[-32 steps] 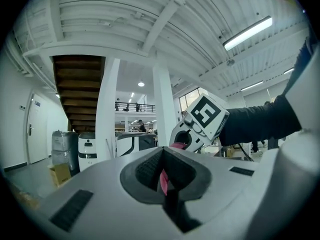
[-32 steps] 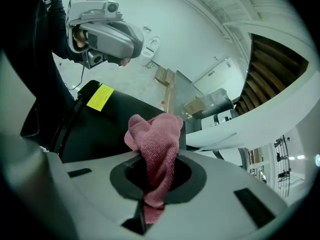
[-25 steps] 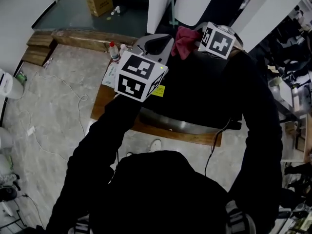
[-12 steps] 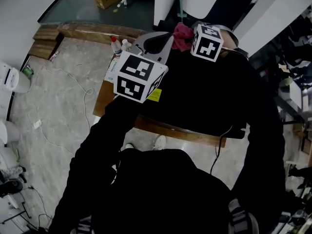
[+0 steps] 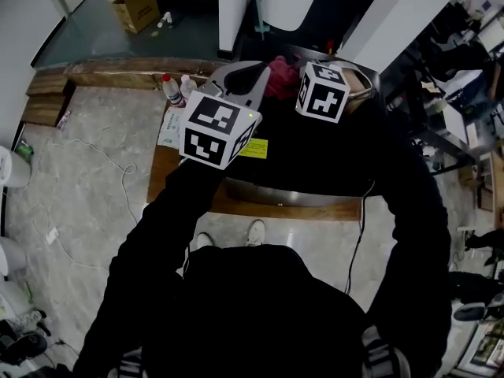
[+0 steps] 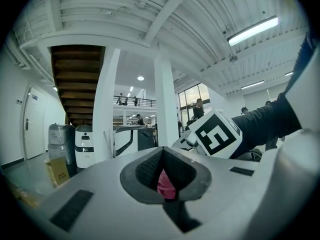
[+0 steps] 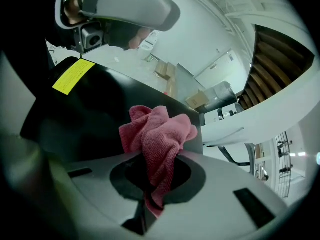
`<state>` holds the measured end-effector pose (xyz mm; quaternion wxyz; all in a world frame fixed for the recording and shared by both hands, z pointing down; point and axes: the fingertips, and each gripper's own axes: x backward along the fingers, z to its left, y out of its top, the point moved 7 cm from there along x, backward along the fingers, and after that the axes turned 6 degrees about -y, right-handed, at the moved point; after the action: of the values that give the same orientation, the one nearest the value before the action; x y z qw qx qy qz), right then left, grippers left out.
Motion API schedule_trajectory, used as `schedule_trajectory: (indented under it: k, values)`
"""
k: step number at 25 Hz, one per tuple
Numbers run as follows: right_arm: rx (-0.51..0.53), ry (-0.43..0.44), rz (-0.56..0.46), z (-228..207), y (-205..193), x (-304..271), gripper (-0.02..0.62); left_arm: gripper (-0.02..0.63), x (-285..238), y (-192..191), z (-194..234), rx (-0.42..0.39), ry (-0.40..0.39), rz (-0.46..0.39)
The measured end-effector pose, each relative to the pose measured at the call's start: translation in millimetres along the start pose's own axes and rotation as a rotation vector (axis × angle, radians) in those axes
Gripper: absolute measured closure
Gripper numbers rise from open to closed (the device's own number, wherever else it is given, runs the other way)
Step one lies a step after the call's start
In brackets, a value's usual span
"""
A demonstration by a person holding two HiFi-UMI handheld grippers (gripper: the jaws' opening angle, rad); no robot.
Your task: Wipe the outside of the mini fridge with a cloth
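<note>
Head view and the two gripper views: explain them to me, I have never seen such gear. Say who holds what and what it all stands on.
No robot here: a person in black sleeves holds a hand tool with two jaws in each hand. The head view looks down from the person's head; each gripper view looks along one tool's jaws. The right gripper is shut on a pink cloth by the black mini fridge, which bears a yellow sticker and stands on a wooden platform. The left gripper shows pink between its jaws; gripped or merely behind, I cannot tell.
</note>
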<state>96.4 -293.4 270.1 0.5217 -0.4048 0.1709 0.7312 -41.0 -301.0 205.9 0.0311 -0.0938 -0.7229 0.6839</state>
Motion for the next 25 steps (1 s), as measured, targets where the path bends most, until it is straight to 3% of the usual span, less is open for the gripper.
schedule_trajectory:
  k: [25]
  values:
    - [-0.189,-0.021,0.145,132,95,84,0.561,0.601,108,-32,-20,0.022,-0.278,-0.011]
